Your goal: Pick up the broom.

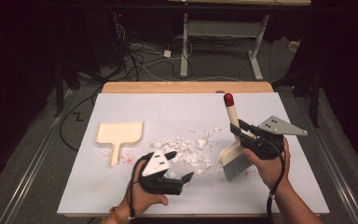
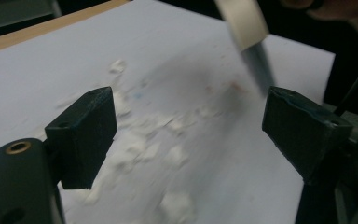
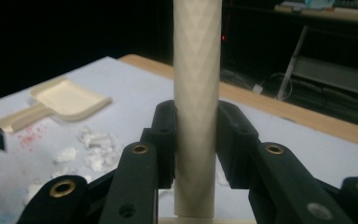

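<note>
dark room, cables (image 1: 140,58) on floor

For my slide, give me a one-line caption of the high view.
Right hand-held gripper clamps a brush beside paper scraps; dustpan lies apart.

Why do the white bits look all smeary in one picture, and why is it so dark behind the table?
Left gripper view: the paper scraps and brush are smeared by motion blur. Right gripper view: the brush handle is sharp, the dustpan behind it softer. High view: light falls on the white mat; the floor around it stays dim.
</note>
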A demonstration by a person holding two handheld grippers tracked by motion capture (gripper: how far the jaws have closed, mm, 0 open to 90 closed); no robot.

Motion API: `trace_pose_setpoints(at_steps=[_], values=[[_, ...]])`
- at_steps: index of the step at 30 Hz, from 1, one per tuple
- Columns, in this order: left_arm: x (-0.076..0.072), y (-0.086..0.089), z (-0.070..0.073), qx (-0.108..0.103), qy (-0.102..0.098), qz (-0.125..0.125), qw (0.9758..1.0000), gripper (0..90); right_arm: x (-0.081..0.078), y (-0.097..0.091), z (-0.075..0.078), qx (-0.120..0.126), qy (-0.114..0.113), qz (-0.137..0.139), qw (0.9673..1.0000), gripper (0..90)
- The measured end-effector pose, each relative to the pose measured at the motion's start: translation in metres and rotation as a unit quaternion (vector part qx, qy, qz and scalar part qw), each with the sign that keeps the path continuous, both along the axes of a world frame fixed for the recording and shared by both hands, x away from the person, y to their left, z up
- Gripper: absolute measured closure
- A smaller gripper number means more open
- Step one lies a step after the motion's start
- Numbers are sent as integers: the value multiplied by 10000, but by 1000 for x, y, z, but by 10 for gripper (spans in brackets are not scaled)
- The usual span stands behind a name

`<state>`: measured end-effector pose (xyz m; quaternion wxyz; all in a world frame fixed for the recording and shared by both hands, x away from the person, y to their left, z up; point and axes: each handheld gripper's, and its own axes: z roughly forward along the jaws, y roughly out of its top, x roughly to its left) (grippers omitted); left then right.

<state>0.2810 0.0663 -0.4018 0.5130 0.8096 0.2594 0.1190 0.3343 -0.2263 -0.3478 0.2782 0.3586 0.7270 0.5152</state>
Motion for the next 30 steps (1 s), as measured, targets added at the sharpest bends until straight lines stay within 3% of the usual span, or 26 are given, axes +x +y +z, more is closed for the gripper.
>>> trace_pose_setpoints(at_steps=[2, 3, 5, 7, 8, 11, 16, 18, 19, 27, 30], values=[[3, -22, 3, -68, 106, -132, 9998, 176, -2, 7, 1, -140, 42, 152, 9998, 713], [5, -31, 3, -130, 182, -203, 9995, 187, -4, 9, 0, -34, 10, 138, 9999, 713], [9, -47, 2, -140, 215, -260, 9993, 192, -6, 12, -1, -56, 101, 227, 9997, 712], [13, -59, 0, -164, 245, -243, 9993, 214, -10, 15, -3, 19, 44, 244, 9997, 712], [16, -63, -1, -188, 293, -234, 9991, 233, -11, 17, -3, -79, 68, 326, 9994, 712], [23, -72, -4, -245, 368, -173, 9989, 311, -16, 23, -4, -77, 38, 407, 9991, 712], [28, -74, -8, -446, 414, -162, 9980, 460, -22, 29, -5, -43, 19, 479, 9988, 711], [28, -72, -8, -484, 368, -206, 9979, 522, -23, 31, -4, -162, 48, 563, 9983, 711], [27, -71, -8, -488, 331, -174, 9981, 562, -24, 31, -4, -111, 24, 527, 9985, 711], [32, -58, -10, -320, 343, 63, 9989, 640, -27, 33, -3, -67, -34, 541, 9985, 709], [33, -53, -9, -300, 334, 10, 9990, 649, -27, 33, -3, 7, 0, 615, 9981, 705]])
